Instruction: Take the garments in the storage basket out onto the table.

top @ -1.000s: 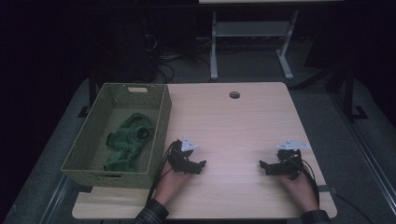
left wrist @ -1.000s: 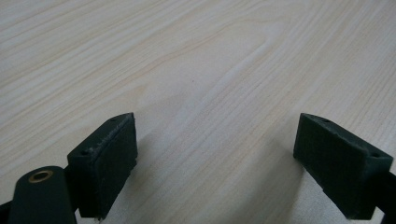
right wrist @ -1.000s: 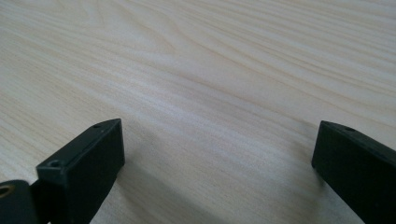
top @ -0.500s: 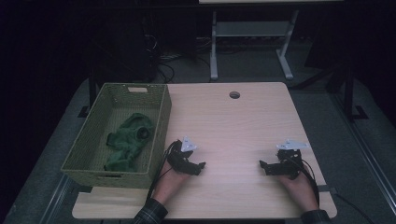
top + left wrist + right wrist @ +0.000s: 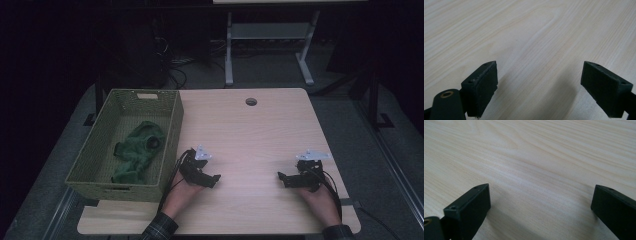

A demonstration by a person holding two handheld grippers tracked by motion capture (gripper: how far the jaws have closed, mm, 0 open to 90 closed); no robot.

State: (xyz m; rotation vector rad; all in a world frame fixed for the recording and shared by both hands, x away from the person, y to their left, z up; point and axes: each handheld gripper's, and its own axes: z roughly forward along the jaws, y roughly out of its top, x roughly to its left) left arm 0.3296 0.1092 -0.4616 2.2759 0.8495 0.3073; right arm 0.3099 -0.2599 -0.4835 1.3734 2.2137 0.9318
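While resting on the tabletop:
Grippers: two, left gripper and right gripper, both gaping apart.
Basket: one, nine o'clock, holding one green cloth.
Change: nothing is moving.

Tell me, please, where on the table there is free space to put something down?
Bare wood lies between the left gripper and the right gripper, and beyond them up to the cable hole. The left edge is crowded: the basket holds a green cloth.
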